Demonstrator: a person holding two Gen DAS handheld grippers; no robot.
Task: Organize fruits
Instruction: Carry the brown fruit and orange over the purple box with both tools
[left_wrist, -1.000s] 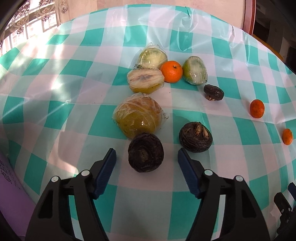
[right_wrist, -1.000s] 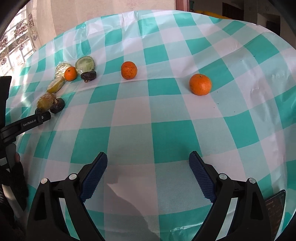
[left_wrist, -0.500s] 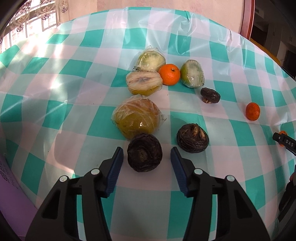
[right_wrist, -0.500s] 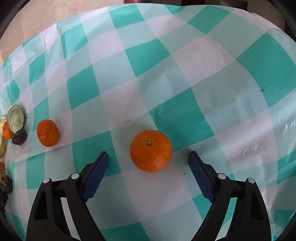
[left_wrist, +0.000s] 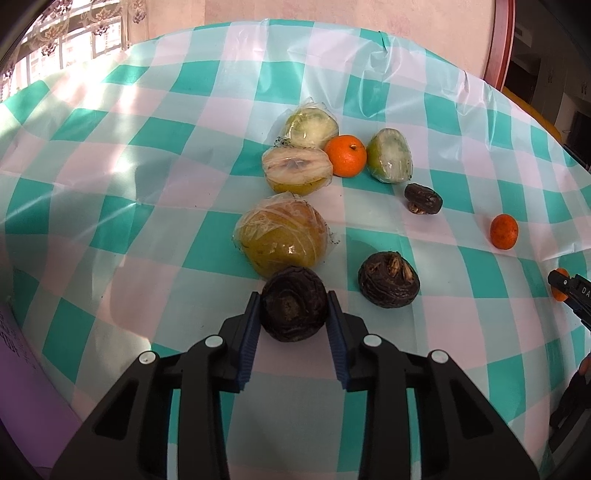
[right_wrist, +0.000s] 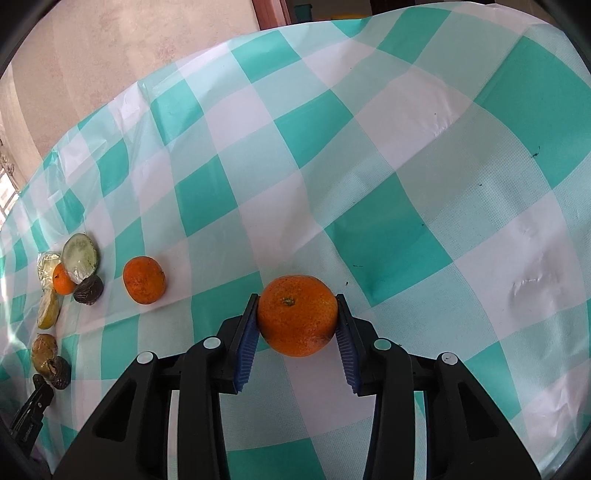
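My left gripper (left_wrist: 293, 314) is shut on a dark wrinkled fruit (left_wrist: 293, 302) that rests on the checked tablecloth (left_wrist: 110, 206). Beyond it lie a wrapped yellow fruit (left_wrist: 282, 236), a second dark fruit (left_wrist: 388, 284), a wrapped cut fruit (left_wrist: 296, 170), two wrapped green halves (left_wrist: 312, 127) (left_wrist: 390, 155), an orange (left_wrist: 346, 155), a small dark fruit (left_wrist: 423, 199) and another orange (left_wrist: 504, 231). My right gripper (right_wrist: 296, 317) is shut on an orange (right_wrist: 297, 319) on the cloth. A second orange (right_wrist: 144, 280) lies to its left.
The other fruits sit in a cluster at the far left of the right wrist view (right_wrist: 74, 266). The right gripper's tip shows at the right edge of the left wrist view (left_wrist: 570, 291). A pink wall (right_wrist: 110, 55) stands behind the table. A purple object (left_wrist: 14, 354) lies at the near left edge.
My left gripper has closed onto the near dark fruit. My right gripper has moved forward to the right-hand orange and closed on it.
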